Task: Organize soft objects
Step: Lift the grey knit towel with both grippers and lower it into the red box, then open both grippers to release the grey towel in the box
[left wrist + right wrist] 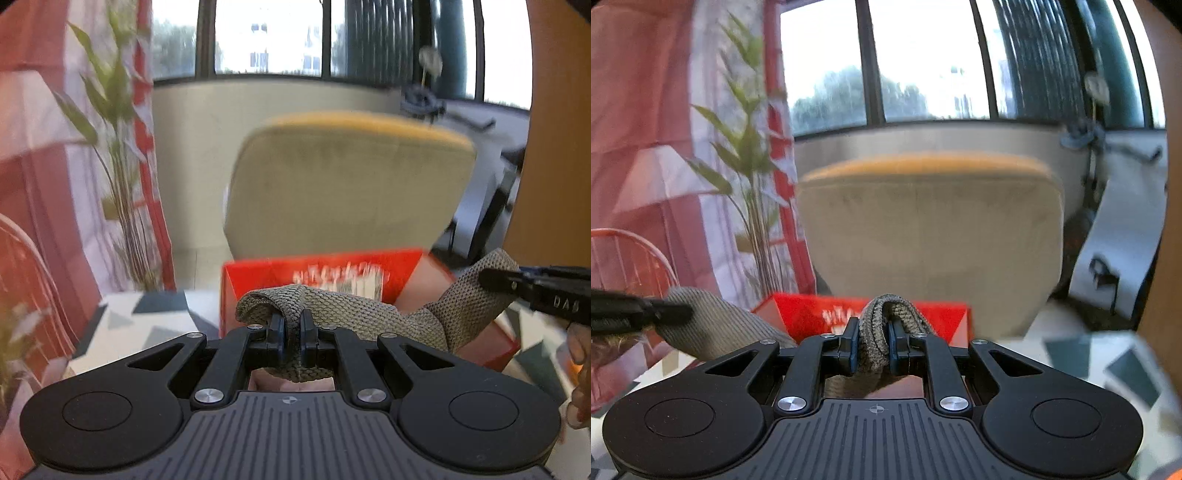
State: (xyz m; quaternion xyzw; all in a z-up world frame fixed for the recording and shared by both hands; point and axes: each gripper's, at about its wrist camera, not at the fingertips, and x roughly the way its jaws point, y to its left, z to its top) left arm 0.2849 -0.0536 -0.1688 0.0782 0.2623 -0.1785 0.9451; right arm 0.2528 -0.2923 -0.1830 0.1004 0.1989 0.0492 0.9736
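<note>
A grey-brown knitted cloth [332, 306] hangs stretched between both grippers, above an open red box [273, 273]. My left gripper [293, 334] is shut on one bunched end of the cloth. The other end of the cloth runs up to the right, where the right gripper [495, 278] pinches it. In the right wrist view my right gripper [872, 345] is shut on a folded bunch of the cloth [882, 314], and the left gripper [670, 314] grips the cloth's far end at the left. The red box [812, 314] lies just beyond the fingers.
A beige armchair with a mustard top [347, 184] stands behind the box. A leafy plant [118, 155] and red-white curtain [33, 147] fill the left. A patterned white and grey table top [147, 317] lies below. An orange wire chair [624, 258] stands at left.
</note>
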